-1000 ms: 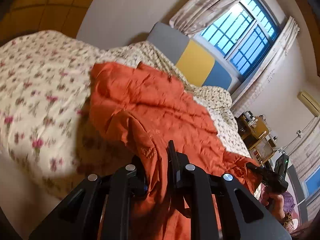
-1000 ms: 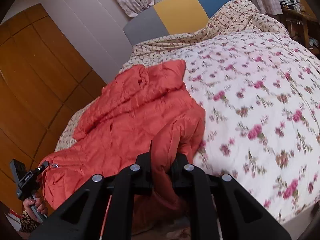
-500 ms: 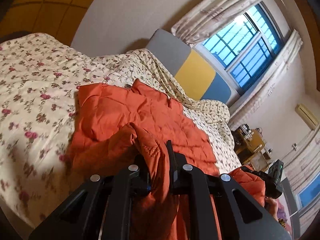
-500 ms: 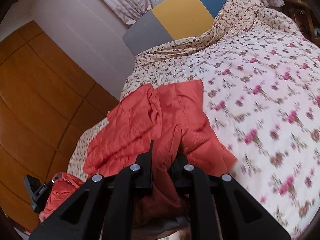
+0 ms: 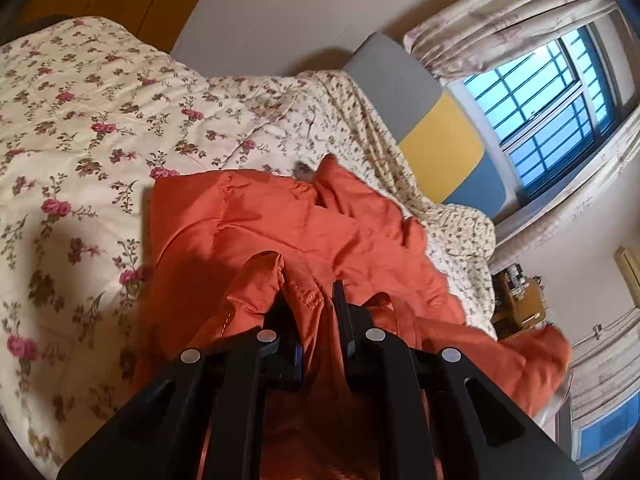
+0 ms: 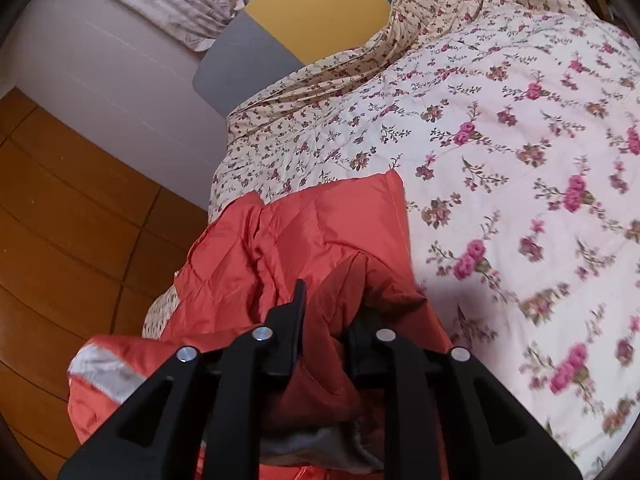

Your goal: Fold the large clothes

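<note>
A large orange padded jacket (image 5: 280, 224) lies on the floral bedspread (image 5: 80, 128), its far part spread flat toward the headboard. My left gripper (image 5: 310, 312) is shut on a bunched edge of the jacket, held above the bed. In the right wrist view the same jacket (image 6: 320, 224) lies on the bedspread (image 6: 520, 140). My right gripper (image 6: 328, 316) is shut on another fold of the jacket, with grey lining showing below the fingers. The near part of the jacket hangs between both grippers.
A grey, yellow and blue headboard (image 5: 436, 132) stands at the bed's far end under a curtained window (image 5: 552, 96). A wooden nightstand (image 5: 516, 304) is beside the bed. A wooden wardrobe (image 6: 60, 208) and white wall are on the other side.
Both grippers have risen and moved toward the headboard with the jacket's near edge, folding it over the far part. The other gripper no longer shows in either view.
</note>
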`<act>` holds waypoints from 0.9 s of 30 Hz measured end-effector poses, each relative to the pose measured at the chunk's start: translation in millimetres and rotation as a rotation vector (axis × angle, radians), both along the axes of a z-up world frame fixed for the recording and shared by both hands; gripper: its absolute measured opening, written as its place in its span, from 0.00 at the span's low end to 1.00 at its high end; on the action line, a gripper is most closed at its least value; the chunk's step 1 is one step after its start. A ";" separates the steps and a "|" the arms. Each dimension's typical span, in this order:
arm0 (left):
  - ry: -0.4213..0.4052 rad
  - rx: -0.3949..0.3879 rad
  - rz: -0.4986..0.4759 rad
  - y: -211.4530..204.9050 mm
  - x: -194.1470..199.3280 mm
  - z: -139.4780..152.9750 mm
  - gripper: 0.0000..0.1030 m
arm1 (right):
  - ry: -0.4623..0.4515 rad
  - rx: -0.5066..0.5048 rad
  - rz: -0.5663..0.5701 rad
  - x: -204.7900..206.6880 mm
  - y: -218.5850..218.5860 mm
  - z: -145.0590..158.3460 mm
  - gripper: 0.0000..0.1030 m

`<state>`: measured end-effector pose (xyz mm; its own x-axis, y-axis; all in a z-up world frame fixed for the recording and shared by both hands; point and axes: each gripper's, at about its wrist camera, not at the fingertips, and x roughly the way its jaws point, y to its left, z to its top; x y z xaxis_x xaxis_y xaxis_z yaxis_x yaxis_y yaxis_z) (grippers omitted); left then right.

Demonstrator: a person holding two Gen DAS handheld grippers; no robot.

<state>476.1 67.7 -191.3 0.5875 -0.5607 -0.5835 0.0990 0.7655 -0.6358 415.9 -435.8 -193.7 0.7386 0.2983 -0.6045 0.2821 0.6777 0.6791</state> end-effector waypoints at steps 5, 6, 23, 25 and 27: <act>0.069 -0.071 0.018 6.2 17.7 -8.0 0.21 | -0.032 0.021 -0.016 14.8 -0.1 -6.0 0.44; 0.074 -0.127 0.029 11.4 19.7 -8.3 0.30 | -0.055 0.037 -0.018 16.0 -1.3 -5.7 0.60; -0.080 -0.082 0.197 60.4 -33.7 -20.7 0.93 | -0.034 -0.049 0.005 -35.0 -54.2 -19.1 0.97; -0.027 -0.074 0.157 48.0 -29.3 -36.8 0.93 | -0.011 0.024 0.058 -26.8 -49.2 -35.2 0.97; 0.032 -0.064 0.133 37.0 -21.8 -48.9 0.93 | -0.024 0.031 0.089 -24.1 -40.3 -39.4 0.97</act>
<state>454.3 104.6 -240.2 0.6410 -0.5155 -0.5687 -0.0218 0.7284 -0.6848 391.8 -476.1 -233.2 0.7228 0.3814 -0.5763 0.2050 0.6780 0.7059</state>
